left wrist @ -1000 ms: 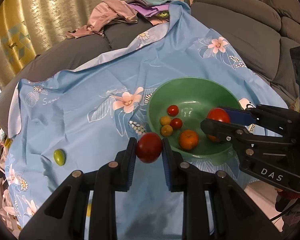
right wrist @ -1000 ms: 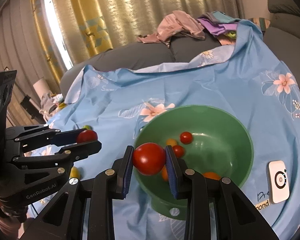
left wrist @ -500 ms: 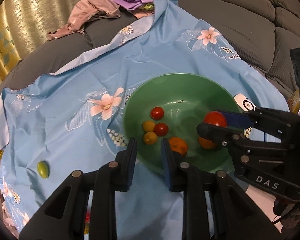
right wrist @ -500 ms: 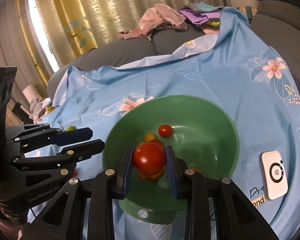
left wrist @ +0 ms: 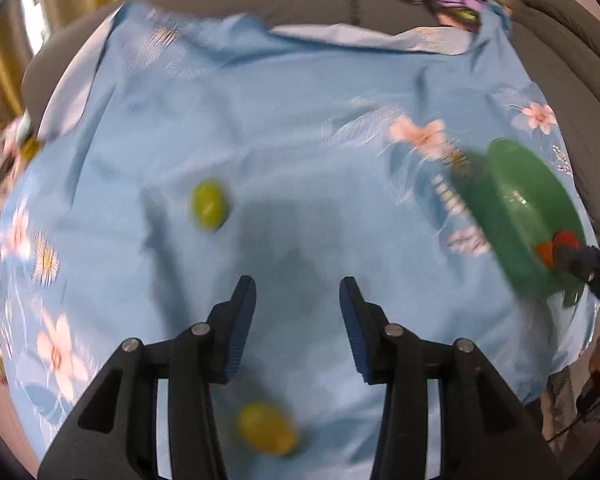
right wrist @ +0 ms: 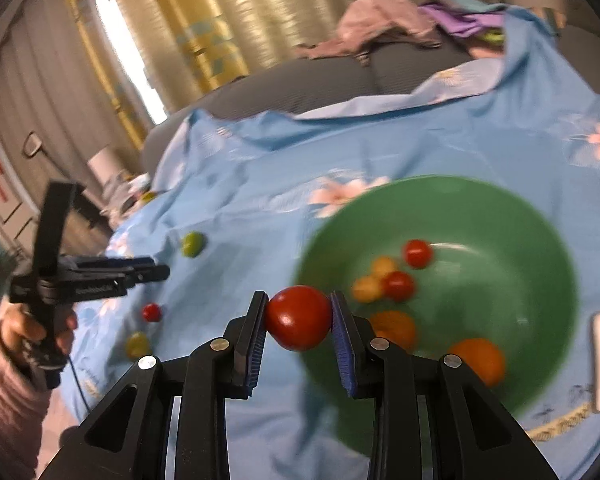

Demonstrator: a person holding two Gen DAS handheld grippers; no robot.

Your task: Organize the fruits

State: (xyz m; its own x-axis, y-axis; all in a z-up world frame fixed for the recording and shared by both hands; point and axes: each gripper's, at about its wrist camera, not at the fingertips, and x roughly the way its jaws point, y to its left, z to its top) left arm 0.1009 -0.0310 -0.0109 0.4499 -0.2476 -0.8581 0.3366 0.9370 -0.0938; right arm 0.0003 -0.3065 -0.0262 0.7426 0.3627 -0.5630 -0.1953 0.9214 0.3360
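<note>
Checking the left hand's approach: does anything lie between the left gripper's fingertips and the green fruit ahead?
Left wrist view: only bare blue cloth between left gripper and green fruit.

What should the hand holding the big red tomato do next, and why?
Probably ease forward a little and let go. The right gripper is shut on the red tomato, which hangs at the near rim of the green bowl where other fruits already lie, so dropping it further in should land it with them.

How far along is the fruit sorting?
Partly done. Several fruits already lie in the bowl. The right gripper holds a tomato at its rim. The left gripper, empty, just opened. Three fruits, including a green one, wait on the cloth.
</note>
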